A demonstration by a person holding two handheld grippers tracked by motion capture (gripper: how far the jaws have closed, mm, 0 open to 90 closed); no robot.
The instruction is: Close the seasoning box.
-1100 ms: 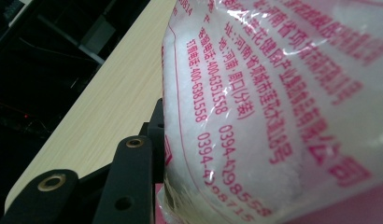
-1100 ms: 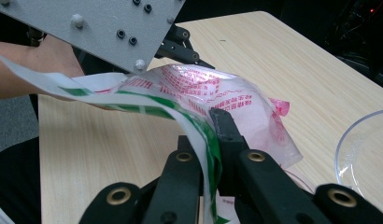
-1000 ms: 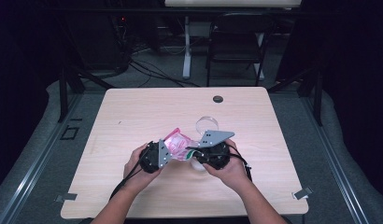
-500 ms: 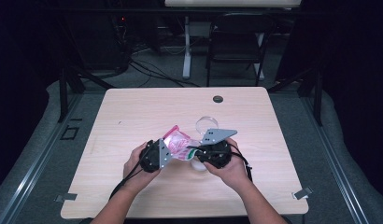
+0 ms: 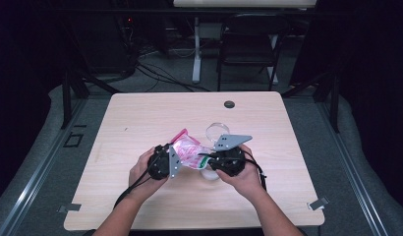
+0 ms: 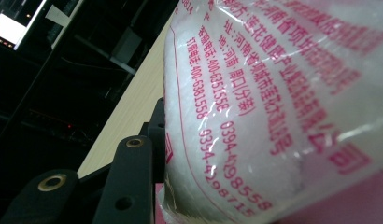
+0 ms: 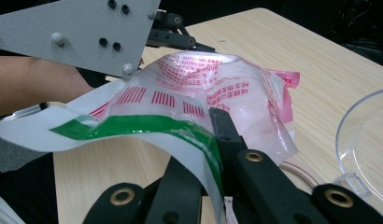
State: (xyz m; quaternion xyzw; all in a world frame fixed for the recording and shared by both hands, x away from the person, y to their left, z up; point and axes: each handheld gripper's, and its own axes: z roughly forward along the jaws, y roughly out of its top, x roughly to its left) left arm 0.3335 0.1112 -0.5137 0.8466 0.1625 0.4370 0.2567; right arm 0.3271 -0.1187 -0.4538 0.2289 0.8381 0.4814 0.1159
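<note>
A clear plastic bag with pink print and white grains inside hangs just above the table, between my two grippers. My left gripper is shut on its left end; in the left gripper view the bulging bag presses against the black jaw. Shut on the bag's flat edge with the green stripe is my right gripper, which sits at the bag's right end in the high view. The bag's pink seam points away from me.
A clear plastic dish lies just beyond the right gripper and is close by in the right gripper view. A black grommet sits near the far edge of the wooden table. Chairs and cables lie beyond.
Almost nothing: both grippers keep their hold on the bag at the same spot, with only a slight shift of the right hand.
</note>
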